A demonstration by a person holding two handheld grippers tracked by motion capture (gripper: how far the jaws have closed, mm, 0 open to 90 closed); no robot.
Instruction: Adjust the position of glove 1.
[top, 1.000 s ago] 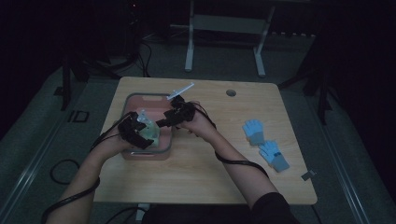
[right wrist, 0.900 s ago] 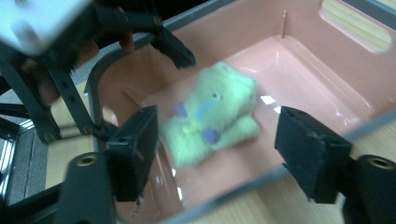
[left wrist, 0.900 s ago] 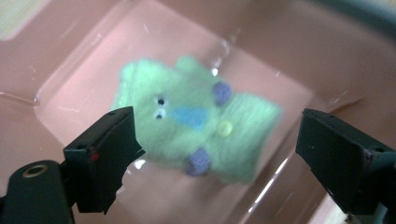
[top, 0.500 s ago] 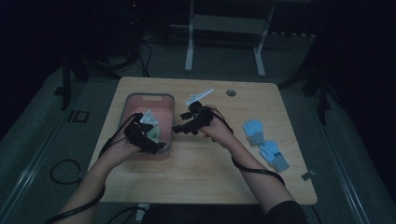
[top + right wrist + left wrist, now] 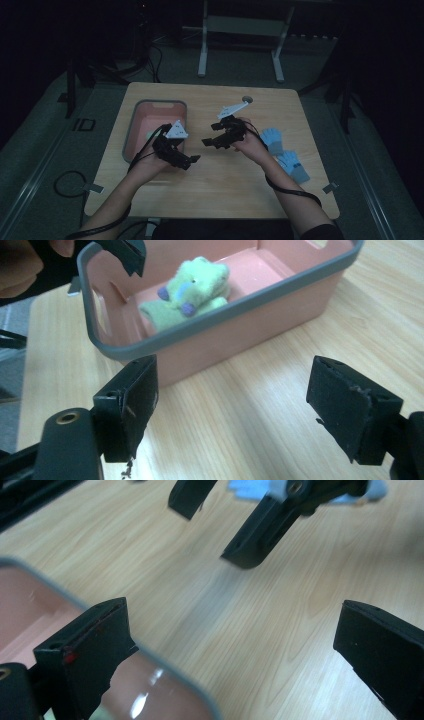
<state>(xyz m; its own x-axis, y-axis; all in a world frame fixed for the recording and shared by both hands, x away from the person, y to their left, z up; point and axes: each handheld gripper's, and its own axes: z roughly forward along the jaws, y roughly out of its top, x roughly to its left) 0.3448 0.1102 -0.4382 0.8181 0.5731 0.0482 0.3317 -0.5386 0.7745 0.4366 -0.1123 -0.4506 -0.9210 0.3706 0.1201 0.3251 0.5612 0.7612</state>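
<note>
— Plush green, that frog toy [image 5: 192, 287] you are looking at: it is lying inside the pink bin [image 5: 280, 295], just beyond your right gripper [image 5: 235, 407].

— Both grippers empty?

— Yes, your left gripper [image 5: 232, 645] and right have just been opening, nothing between the jaws. It is looking soft and light; pinch its belly.

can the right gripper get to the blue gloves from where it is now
Probably yes. The right gripper hangs open and empty over bare table, and the blue gloves lie in the open beside that hand's wrist. But its jaws face the pink bin, so it must turn round first.
</note>
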